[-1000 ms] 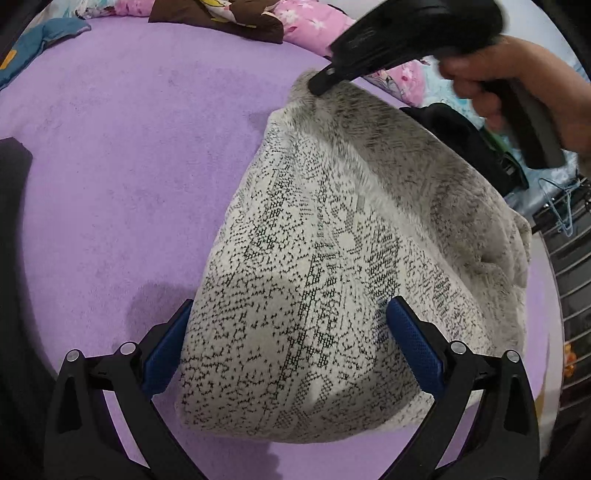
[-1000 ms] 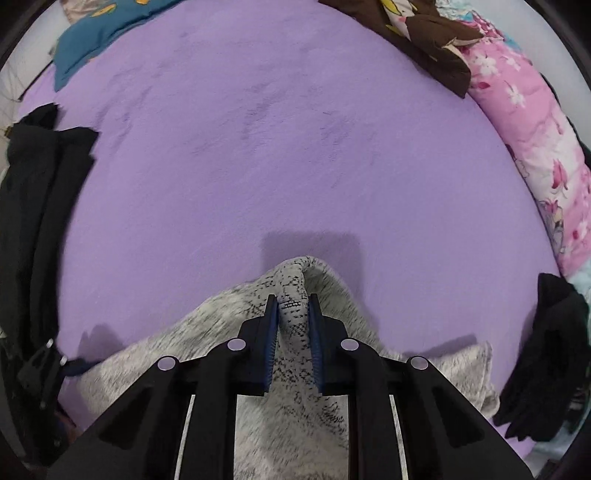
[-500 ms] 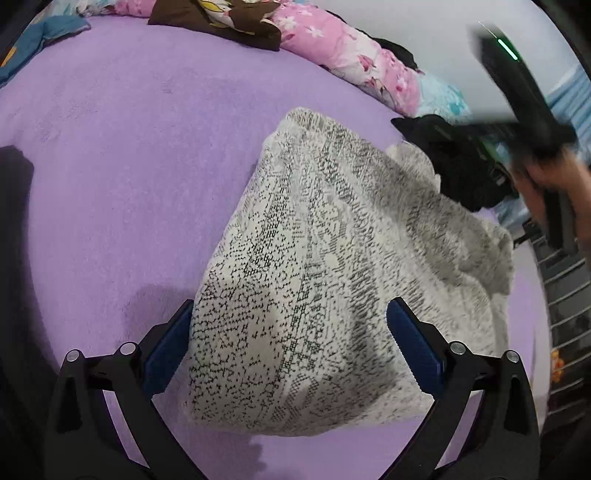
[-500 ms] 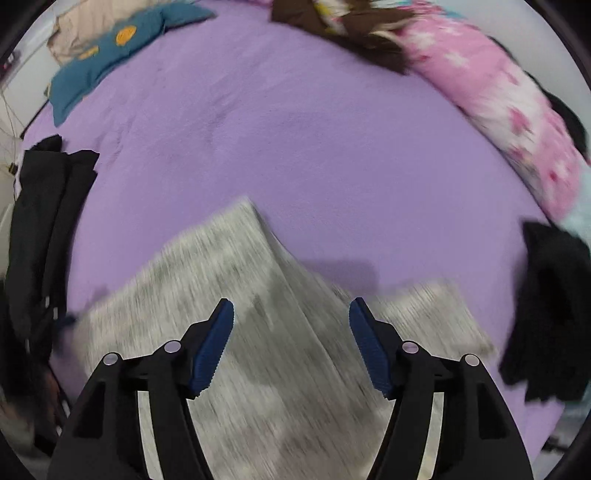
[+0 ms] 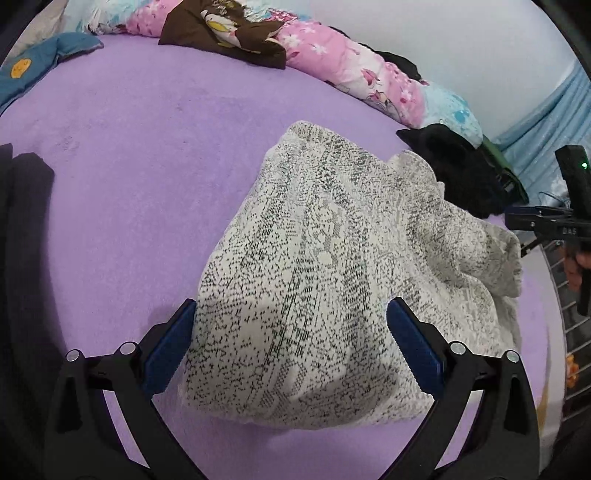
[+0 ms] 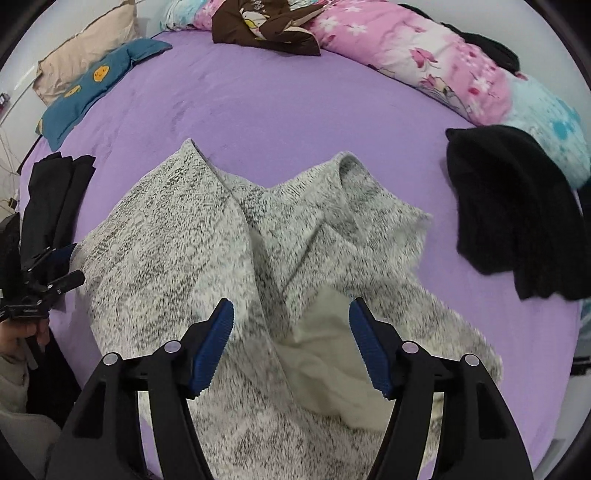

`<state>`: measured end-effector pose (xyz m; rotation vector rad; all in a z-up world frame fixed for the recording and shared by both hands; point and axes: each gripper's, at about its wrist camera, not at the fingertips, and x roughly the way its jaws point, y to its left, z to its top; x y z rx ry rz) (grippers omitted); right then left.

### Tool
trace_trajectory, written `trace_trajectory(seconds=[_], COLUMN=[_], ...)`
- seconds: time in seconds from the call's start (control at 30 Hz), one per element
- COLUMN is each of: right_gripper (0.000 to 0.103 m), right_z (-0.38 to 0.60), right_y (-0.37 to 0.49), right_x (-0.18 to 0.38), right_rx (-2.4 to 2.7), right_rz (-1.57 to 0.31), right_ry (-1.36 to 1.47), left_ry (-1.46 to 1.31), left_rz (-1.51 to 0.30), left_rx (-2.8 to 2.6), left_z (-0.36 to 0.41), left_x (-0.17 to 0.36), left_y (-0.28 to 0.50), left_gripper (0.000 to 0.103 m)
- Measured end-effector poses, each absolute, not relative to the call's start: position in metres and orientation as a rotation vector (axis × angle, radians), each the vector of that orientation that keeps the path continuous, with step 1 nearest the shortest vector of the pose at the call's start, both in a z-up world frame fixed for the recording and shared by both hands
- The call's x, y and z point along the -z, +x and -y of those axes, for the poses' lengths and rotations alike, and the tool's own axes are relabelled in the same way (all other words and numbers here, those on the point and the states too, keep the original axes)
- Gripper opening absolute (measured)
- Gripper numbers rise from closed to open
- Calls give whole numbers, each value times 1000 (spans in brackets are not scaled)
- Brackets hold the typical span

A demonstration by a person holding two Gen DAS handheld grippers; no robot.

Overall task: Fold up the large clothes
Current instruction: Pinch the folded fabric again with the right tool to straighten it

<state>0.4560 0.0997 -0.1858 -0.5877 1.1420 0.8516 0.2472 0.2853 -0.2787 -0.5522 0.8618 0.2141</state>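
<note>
A cream sweater with black speckles point(image 5: 332, 240) lies partly folded on the purple bed sheet point(image 5: 129, 147). My left gripper point(image 5: 290, 332) stands wide open at the sweater's near end. The cloth bulges between the blue pads point(image 5: 170, 343) and covers their inner edges. In the right wrist view the sweater point(image 6: 166, 251) shows a folded flap on the left and its pale inside under my right gripper point(image 6: 291, 332). That gripper hangs open above the cloth with nothing pinched. The right gripper's black body point(image 5: 569, 218), held by a hand, shows at the right edge of the left wrist view.
A black garment point(image 6: 517, 206) lies right of the sweater. Dark folded clothes point(image 6: 51, 199) sit at the left edge of the bed. A pink floral quilt point(image 6: 424, 51), a brown garment point(image 6: 266, 26) and a blue pillow point(image 6: 99, 81) line the far side.
The right gripper let go of the sweater's corner, opened, and drew back to the right. The flap it carried now lies on the sweater. The left gripper has barely moved.
</note>
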Motion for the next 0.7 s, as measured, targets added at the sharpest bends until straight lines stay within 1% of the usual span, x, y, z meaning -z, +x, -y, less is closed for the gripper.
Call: trace_trajectory(seconds=[0.1,0.3,0.7], right_gripper=[65,65,64], right_z=[-89,-65,-34], right_y=[452,447,439], right_x=[184,186,220], right_rx=[-852,-850,-905], right_rz=[-1134,-1145,-1191], right_ry=[-589,-572,-555], left_ry=[-529,-571,-574], left_rz=[-845,-836,-828], left_rx=[-191,-195,-252], left_z=[-283,-285,-280], left_x=[279,281,270], left_y=[239,235,240], left_gripper=[97,97,97])
